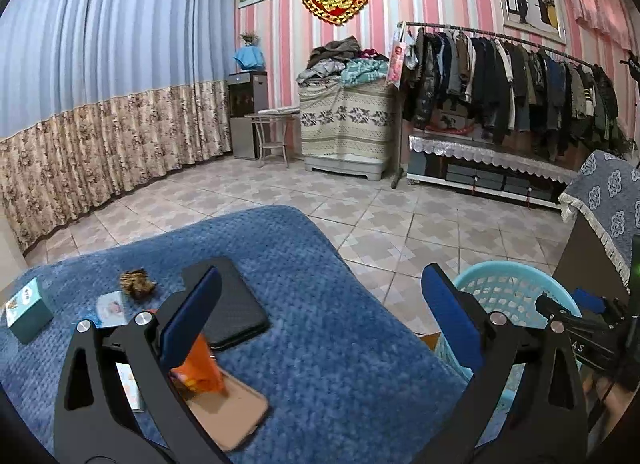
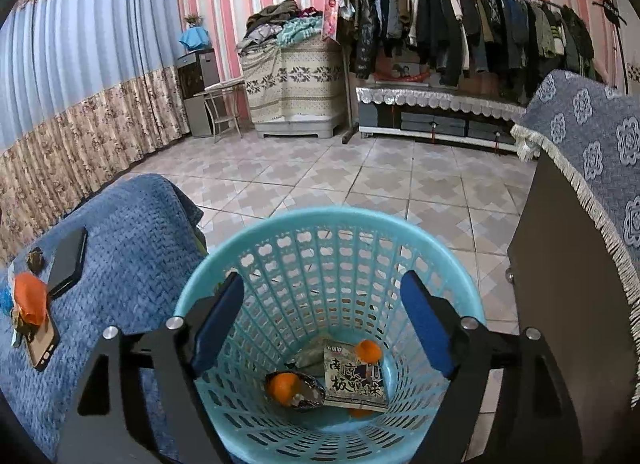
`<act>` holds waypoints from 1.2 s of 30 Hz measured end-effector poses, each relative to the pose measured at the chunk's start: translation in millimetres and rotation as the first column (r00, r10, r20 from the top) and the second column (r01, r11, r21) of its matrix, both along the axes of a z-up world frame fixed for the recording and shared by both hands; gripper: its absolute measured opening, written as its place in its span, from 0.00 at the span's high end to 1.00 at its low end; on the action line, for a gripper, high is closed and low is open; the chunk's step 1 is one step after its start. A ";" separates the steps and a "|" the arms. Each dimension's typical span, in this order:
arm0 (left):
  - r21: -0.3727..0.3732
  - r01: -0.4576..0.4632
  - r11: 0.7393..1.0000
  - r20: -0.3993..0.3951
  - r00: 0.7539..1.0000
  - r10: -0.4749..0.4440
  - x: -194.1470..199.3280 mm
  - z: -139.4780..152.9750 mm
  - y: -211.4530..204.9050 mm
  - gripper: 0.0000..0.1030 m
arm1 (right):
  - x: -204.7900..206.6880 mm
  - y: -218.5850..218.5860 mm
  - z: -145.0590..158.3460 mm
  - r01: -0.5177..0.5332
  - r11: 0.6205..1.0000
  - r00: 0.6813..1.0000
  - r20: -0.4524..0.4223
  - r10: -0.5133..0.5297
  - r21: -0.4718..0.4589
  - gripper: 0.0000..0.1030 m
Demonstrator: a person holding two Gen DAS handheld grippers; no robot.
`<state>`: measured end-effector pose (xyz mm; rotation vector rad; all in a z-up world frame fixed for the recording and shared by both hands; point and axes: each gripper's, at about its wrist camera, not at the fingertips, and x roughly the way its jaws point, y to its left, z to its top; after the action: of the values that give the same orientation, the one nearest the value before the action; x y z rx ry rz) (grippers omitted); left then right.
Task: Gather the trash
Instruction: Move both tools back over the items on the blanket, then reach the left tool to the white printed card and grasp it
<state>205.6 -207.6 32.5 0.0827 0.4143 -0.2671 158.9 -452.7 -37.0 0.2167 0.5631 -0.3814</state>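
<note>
**Status: both grippers open, trash in basket and on bed**

1. Pose. My right gripper [image 2: 322, 324] hangs over the round turquoise plastic lattice basket [image 2: 256, 236], angled down into it. Jaws wide, nothing between the blue pads; no pad touches the rim or the contents. My left gripper [image 1: 322, 324] points down and fwd over the blue waffle-knit bed cover [image 1: 340, 344], jaws spread fully, nothing gripped. Its right finger overlaps the basket [image 1: 516, 288] edge in the left wrist view.

2. Task items. In the basket bottom: a printed snack packet w/ black characters [image 2: 356, 380], a crumpled dark foil wrapper [image 2: 308, 392] w/ an orange piece [image 2: 282, 386] on it, and another orange piece [image 2: 369, 350] by the far wall. On the cover: a crumpled orange wrapper [image 1: 202, 372] lying on a tan-cased phone [image 1: 236, 416], and a brown fuzzy clump [image 1: 138, 284] farther back.

3. Hidden / unclear. Left finger covers part of the orange wrapper and part of the black flat phone [image 1: 240, 312]. The small printed packet [image 1: 112, 306] is partly hidden by my gripper frame. Clump material: cannot tell. A third orange bit under the snack packet is mostly covered.

4. Materials. Small teal cardboard box [image 1: 28, 314] near the cover's left edge; glossy tiled floor [image 1: 360, 203]; basket is rigid, perforated.
</note>
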 end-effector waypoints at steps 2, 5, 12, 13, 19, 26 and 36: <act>0.003 -0.010 1.000 0.012 1.000 0.010 -5.5 4.4 11.0 0.05 | -0.3 8.7 4.9 -0.016 1.000 1.000 0.010 0.016 -0.018 0.16; 0.009 -0.026 1.000 0.020 0.999 0.026 -10.8 8.6 25.9 0.05 | 0.9 22.5 12.1 -0.047 0.998 0.999 0.020 0.048 -0.029 0.16; -0.006 -0.097 0.995 0.019 0.995 0.097 -18.6 16.4 77.0 0.05 | 2.1 64.8 29.1 -0.131 0.991 0.990 0.049 0.133 -0.042 0.16; -0.006 -0.104 0.995 0.022 0.994 0.104 -19.8 17.0 81.8 0.05 | 2.9 72.3 31.5 -0.147 0.988 0.987 0.053 0.149 -0.039 0.16; 0.007 -0.175 0.985 0.039 0.984 0.174 -30.2 20.9 126.3 0.05 | 12.2 124.3 37.5 -0.247 0.965 0.967 0.032 0.251 -0.087 0.16; -0.012 -0.272 0.962 0.001 0.962 0.272 -32.2 10.8 187.1 0.05 | 18.7 182.3 38.6 -0.360 0.925 0.931 0.012 0.364 -0.123 0.16; -0.050 -0.397 0.916 -0.057 0.917 0.394 -26.8 -11.8 253.5 0.05 | 28.3 227.9 32.2 -0.438 0.889 0.898 -0.023 0.439 -0.133 0.16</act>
<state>178.9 45.9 20.7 -0.0683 0.4583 0.1198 187.2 -224.7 -4.7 -0.0439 0.5583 0.0239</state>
